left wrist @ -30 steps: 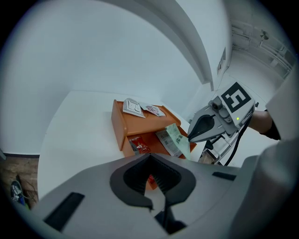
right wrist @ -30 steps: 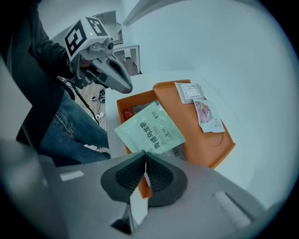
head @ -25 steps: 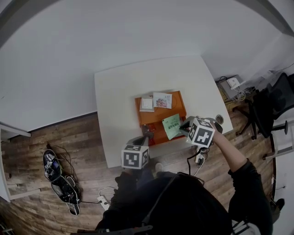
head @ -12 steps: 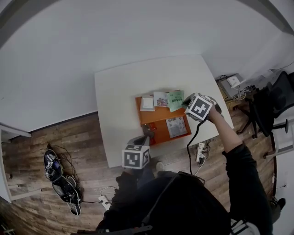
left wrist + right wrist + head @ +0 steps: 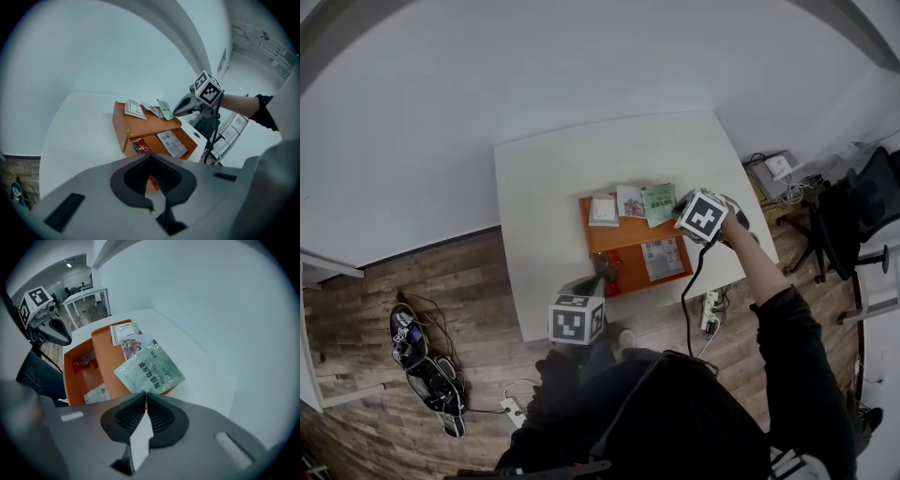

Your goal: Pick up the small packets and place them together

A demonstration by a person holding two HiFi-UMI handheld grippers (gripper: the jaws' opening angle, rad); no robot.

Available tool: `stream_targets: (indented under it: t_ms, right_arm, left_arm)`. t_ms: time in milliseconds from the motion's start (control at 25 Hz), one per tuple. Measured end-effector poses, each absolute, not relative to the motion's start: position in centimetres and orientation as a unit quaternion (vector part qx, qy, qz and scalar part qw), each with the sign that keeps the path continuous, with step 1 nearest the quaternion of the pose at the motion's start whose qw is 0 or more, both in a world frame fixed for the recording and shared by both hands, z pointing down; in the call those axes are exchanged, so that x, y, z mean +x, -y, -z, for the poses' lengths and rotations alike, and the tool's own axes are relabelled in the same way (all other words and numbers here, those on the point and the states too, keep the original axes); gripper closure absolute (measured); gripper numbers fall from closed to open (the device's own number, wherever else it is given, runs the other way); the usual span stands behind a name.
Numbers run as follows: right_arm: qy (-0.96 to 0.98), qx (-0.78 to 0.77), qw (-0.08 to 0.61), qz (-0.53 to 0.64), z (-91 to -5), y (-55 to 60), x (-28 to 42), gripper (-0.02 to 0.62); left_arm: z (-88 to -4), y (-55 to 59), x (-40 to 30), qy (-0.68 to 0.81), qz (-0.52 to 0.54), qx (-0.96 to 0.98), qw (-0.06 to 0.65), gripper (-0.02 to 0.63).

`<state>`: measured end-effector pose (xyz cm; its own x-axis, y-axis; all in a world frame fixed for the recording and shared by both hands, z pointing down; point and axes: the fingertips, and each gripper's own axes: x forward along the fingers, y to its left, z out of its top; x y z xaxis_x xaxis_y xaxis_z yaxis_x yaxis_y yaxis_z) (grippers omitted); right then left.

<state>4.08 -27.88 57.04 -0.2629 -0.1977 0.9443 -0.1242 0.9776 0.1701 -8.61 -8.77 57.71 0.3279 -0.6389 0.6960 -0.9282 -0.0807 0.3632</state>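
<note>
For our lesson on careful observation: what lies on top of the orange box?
A white packet, a pictured packet and a green packet lie in a row. The green one, gripped at a corner by the right gripper, overlaps the pictured packet, hiding its edge.

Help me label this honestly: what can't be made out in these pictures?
Red packet: left gripper view, lower part behind the jaws; head view, mostly under the left gripper.
Green packet: right gripper view, near corner inside the jaws.
Print on the lower white packet: too small, every view.

Grey left claw [image 5: 151, 156] and right claw [image 5: 146, 393] carry marker cubes [image 5: 575, 320]; black sleeves [image 5: 792, 337].
</note>
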Motion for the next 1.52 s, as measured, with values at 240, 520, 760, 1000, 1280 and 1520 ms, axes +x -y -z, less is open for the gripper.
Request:
stream_targets:
  t_ms: [240, 520, 760, 1000, 1280, 1520]
  right_arm:
    - [0.8, 0.11, 0.589, 0.035, -56.2, 28.3, 4.3, 0.563]
    - [0.828, 0.087, 0.551, 0.059, -52.4, 26.2, 2.4, 0.515]
    - [0.864, 0.028, 0.499, 0.061, -50.8, 20.1, -1.0, 0.515]
    - [0.865, -0.033, 0.498, 0.045, -53.9, 14.4, -2.9, 0.515]
    - [0.852, -0.077, 0.519, 0.009, -58.1, 11.0, -4.6, 0.506]
    - [0.841, -0.095, 0.533, -0.01, -60.9, 10.1, -5.6, 0.482]
  left_arm:
    - [-57.6, 8.9, -8.8, 0.549, -0.184, 0.712, 0.396, 0.607]
    - [-57.5, 8.9, -8.9, 0.55, -0.185, 0.713, 0.395, 0.607]
    - [-57.3, 8.8, -9.0, 0.553, -0.183, 0.711, 0.393, 0.607]
    - [-57.3, 8.4, -9.2, 0.557, -0.18, 0.71, 0.392, 0.607]
    - [-57.5, 8.1, -9.1, 0.558, -0.177, 0.707, 0.396, 0.607]
    - [-57.7, 7.7, -9.3, 0.563, -0.174, 0.702, 0.399, 0.607]
